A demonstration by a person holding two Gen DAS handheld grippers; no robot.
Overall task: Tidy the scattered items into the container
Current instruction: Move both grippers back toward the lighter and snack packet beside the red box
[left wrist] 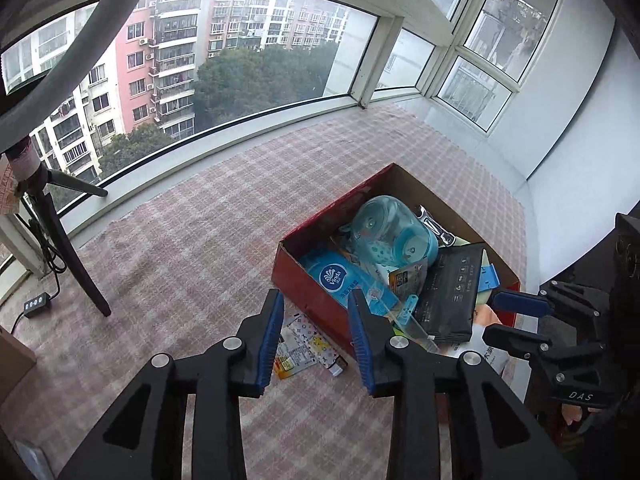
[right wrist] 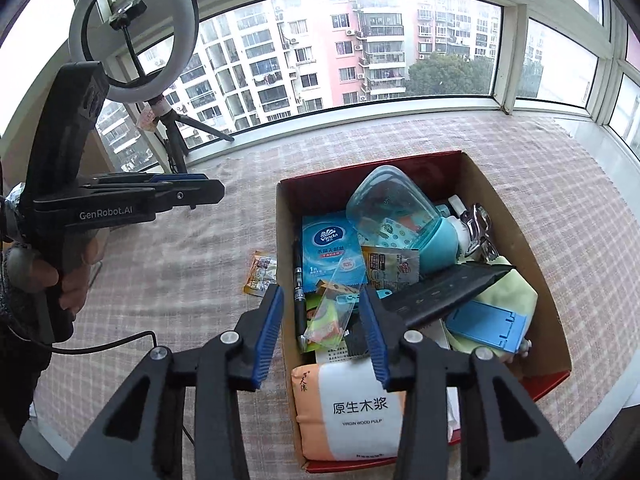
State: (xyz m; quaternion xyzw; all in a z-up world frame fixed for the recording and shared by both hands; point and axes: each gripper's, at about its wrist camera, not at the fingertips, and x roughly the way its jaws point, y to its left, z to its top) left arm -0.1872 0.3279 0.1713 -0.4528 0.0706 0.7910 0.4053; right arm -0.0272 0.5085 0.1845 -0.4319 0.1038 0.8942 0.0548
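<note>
Red cardboard forms the container (right wrist: 404, 168), an open box standing on the checked cloth (left wrist: 200, 240) by the window, and I find it already heaped: a blue tissue pack (right wrist: 334, 248), a clear blue-lidded jar (right wrist: 394, 216), a black flat packet (right wrist: 444, 294), a pen (right wrist: 299, 292) and an orange tissue bundle (right wrist: 352, 408) that overhangs the near edge. Two items lie outside it on the cloth, beside the box's left wall: a small printed sachet (left wrist: 298, 346) and a tiny packet (left wrist: 336, 368) just next to it. I hold the left gripper (left wrist: 316, 336) above those strays, jaws parted and empty. The right gripper (right wrist: 324, 330) hangs over the near end of the box, jaws likewise parted, gripping nothing; a clear wrapped item (right wrist: 330, 312) lies loose in the box below the gap. By my judgement the task is nearly complete, with the strays outstanding. Risks noted: the sachet is thin and flat, so the pads may pinch the cloth with it or slide off. The box wall stands close, and a descending finger could snag it and shift the box. The overhanging bundle may tip out if the box is jolted.
</note>
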